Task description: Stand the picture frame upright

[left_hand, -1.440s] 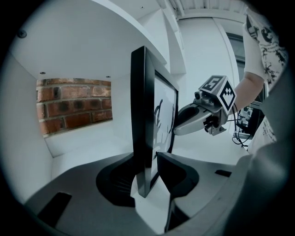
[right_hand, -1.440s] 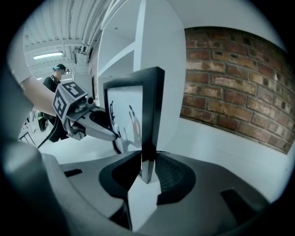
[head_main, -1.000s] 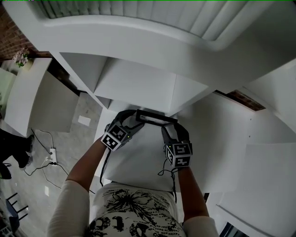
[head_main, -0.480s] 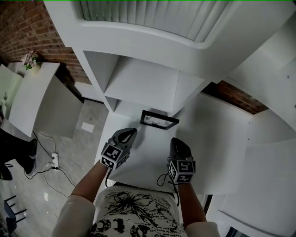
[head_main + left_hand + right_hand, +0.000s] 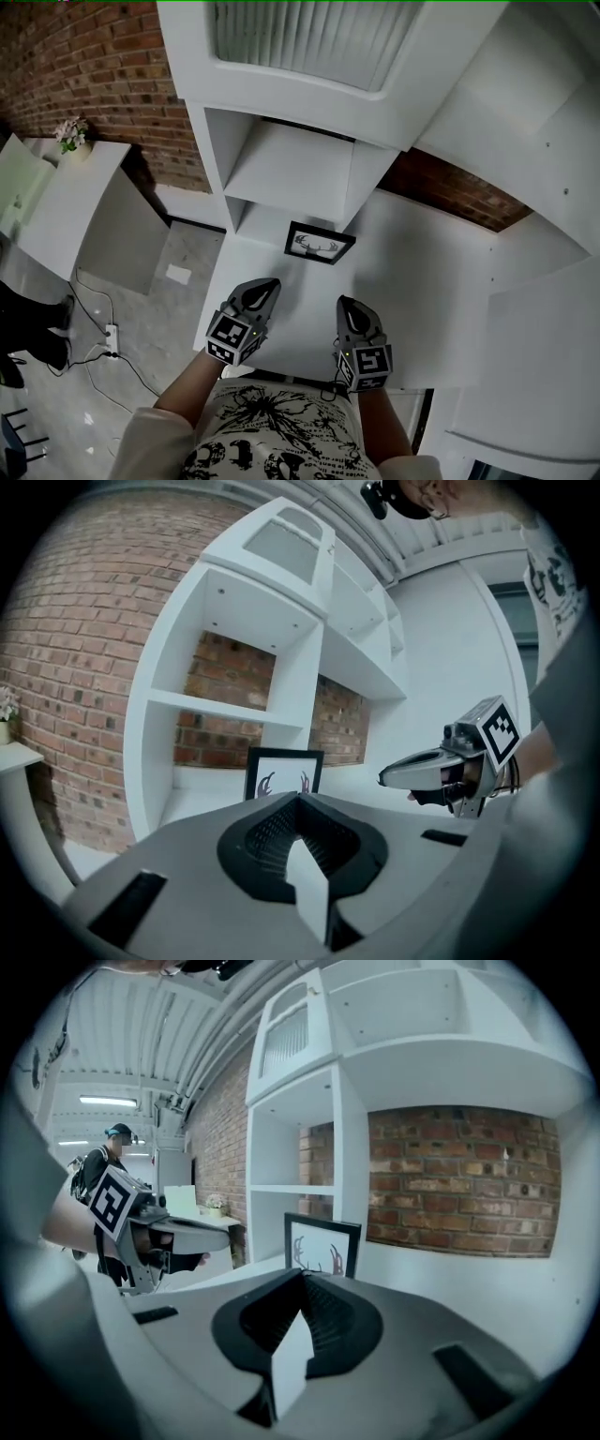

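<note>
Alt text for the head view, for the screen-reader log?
A black picture frame stands upright on a white desk at the foot of a white shelf unit. Nearer the person, the left hand-held gripper and the right hand-held gripper are both shut and empty, clear of the frame. A brick wall runs behind.

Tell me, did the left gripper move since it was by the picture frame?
Yes. The left gripper has pulled back from the picture frame, across the white tabletop toward its near edge; its jaws have just closed, empty.
</note>
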